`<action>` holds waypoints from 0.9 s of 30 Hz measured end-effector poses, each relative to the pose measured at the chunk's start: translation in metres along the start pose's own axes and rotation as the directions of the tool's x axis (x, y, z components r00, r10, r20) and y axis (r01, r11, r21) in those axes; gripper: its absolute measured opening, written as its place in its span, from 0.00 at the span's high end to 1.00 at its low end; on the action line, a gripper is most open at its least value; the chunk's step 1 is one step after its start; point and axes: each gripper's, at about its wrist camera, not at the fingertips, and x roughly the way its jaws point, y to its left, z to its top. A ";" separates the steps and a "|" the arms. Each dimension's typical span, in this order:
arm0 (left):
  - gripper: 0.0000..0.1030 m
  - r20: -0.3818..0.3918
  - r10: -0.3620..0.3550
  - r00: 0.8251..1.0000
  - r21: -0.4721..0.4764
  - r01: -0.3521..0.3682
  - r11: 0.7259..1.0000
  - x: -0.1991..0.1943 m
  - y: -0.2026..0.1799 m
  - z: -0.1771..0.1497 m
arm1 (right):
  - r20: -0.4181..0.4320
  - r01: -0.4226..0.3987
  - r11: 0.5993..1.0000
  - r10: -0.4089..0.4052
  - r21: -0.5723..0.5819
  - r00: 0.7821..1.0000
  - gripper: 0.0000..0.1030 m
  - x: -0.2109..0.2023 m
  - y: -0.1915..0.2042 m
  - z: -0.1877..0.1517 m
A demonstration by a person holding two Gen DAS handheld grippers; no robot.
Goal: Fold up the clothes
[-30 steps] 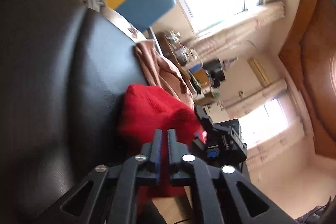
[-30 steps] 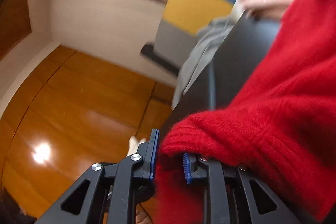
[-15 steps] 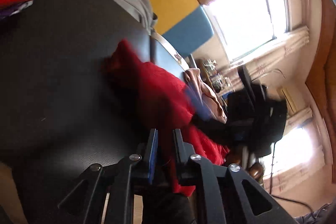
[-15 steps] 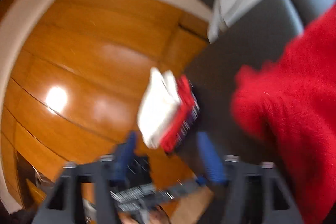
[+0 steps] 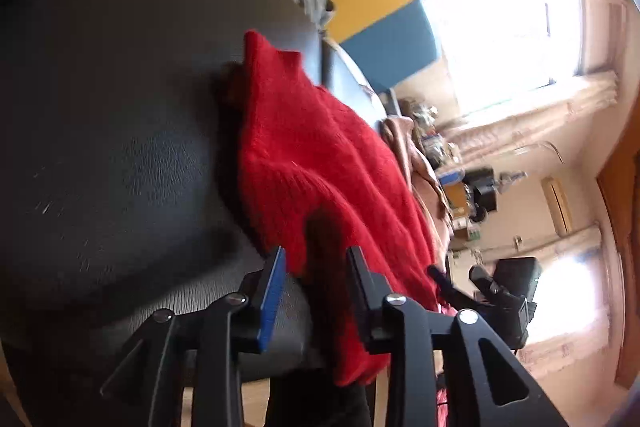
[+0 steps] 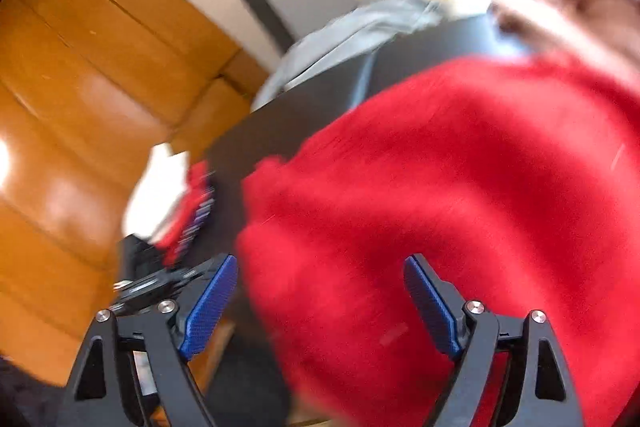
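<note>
Red sweater lengthwise toward window

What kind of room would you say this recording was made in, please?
Probably a lived-in room at home, perhaps a living room: curtained windows, a polished wooden floor, and a black table with a red sweater, a grey garment and folded clothes.

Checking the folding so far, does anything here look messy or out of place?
Yes. The red sweater lies bunched in a rumpled heap on the black table, one end hanging over the near edge. A grey garment also droops off the far edge. Both hand-held grippers are open.
</note>
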 end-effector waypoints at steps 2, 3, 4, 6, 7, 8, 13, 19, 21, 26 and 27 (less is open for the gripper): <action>0.60 0.007 0.013 1.000 -0.033 -0.013 0.999 0.010 0.005 0.005 | 0.006 0.068 0.995 -0.068 -0.073 0.998 0.15 0.008 0.000 0.021; 0.59 0.009 0.021 1.000 -0.047 -0.021 0.999 0.015 0.007 0.007 | -0.003 0.104 0.986 -0.105 -0.134 0.994 0.15 0.021 0.004 0.031; 0.60 0.011 0.029 1.000 -0.061 -0.029 0.998 0.020 0.009 0.010 | -0.012 0.138 0.972 -0.143 -0.192 0.990 0.15 0.035 0.007 0.039; 0.62 0.016 0.053 0.998 -0.070 -0.051 0.996 0.030 0.010 0.016 | -0.056 0.228 0.928 -0.255 -0.295 0.965 0.16 0.075 0.007 0.049; 0.62 0.020 0.073 0.997 -0.047 -0.072 0.996 0.035 0.006 0.020 | -0.087 0.249 0.914 -0.290 -0.321 0.953 0.19 0.091 0.001 0.052; 0.63 0.025 0.093 0.995 -0.025 -0.093 0.995 0.040 0.002 0.025 | -0.117 0.268 0.899 -0.325 -0.347 0.938 0.22 0.108 -0.005 0.055; 0.71 0.070 0.167 0.983 -0.014 -0.167 0.986 0.068 -0.005 0.075 | -0.087 0.373 0.838 -0.439 -0.397 0.894 0.09 0.160 -0.029 0.089; 0.74 0.138 0.279 0.950 0.017 -0.284 0.959 0.087 -0.022 0.157 | 0.033 0.519 0.840 -0.521 -0.156 0.853 0.00 0.178 -0.090 0.157; 0.71 0.166 0.224 0.960 0.047 -0.235 0.971 0.073 -0.030 0.161 | 0.043 0.553 0.828 -0.551 -0.098 0.833 0.00 0.179 -0.110 0.177; 0.68 0.074 0.200 0.977 0.095 -0.207 0.974 0.061 -0.028 0.120 | 0.040 0.584 0.810 -0.583 -0.047 0.812 0.00 0.178 -0.132 0.206; 0.68 0.048 0.195 0.980 0.103 -0.199 0.975 0.059 -0.026 0.104 | 0.029 0.583 0.810 -0.583 -0.055 0.812 0.00 0.180 -0.130 0.209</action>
